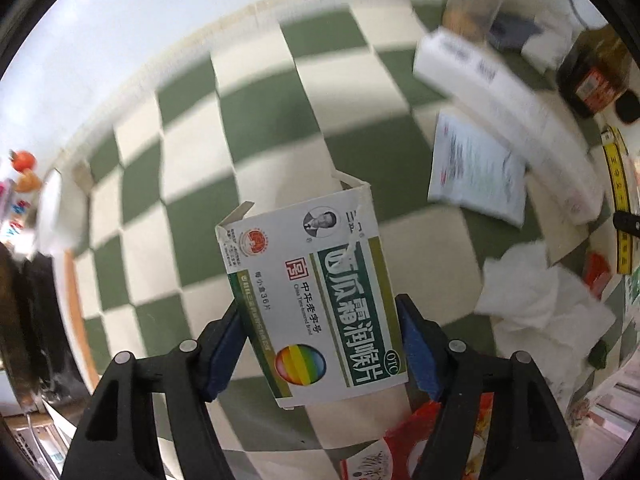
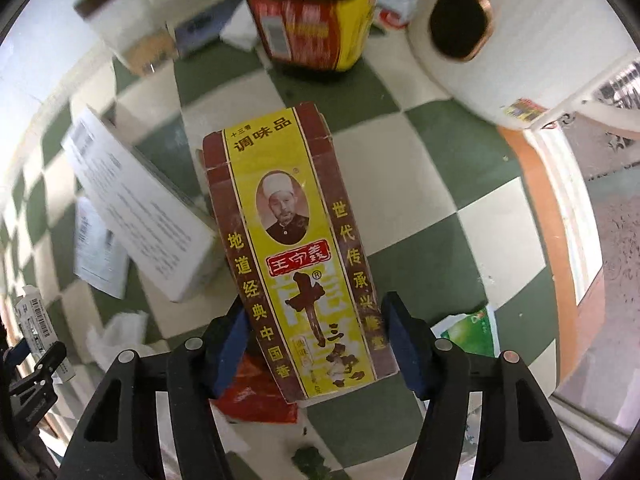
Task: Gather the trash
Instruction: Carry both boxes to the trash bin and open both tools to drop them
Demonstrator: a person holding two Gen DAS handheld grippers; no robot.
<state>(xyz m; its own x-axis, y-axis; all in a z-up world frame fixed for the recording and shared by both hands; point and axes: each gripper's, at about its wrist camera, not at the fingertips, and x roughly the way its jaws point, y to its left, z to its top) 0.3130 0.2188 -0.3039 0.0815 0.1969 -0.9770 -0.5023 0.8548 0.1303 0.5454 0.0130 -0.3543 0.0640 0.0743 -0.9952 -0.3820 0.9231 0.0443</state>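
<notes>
The left gripper (image 1: 320,336), black-framed with blue pads, points forward and down over the checkered surface, its jaws closed against both long sides of a white and green cardboard medicine box (image 1: 310,292). The right gripper (image 2: 316,336), of the same build, clamps a yellow and brown cardboard spice box (image 2: 296,256) likewise.

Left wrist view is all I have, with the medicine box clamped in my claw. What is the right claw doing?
Observer: The right claw is shut on a brown and yellow seasoning box, with the pads on its long sides.
Operator: Any trash close to it?
Observer: A green packet lies flat on the checkered cloth, just to the right of that claw.
</notes>
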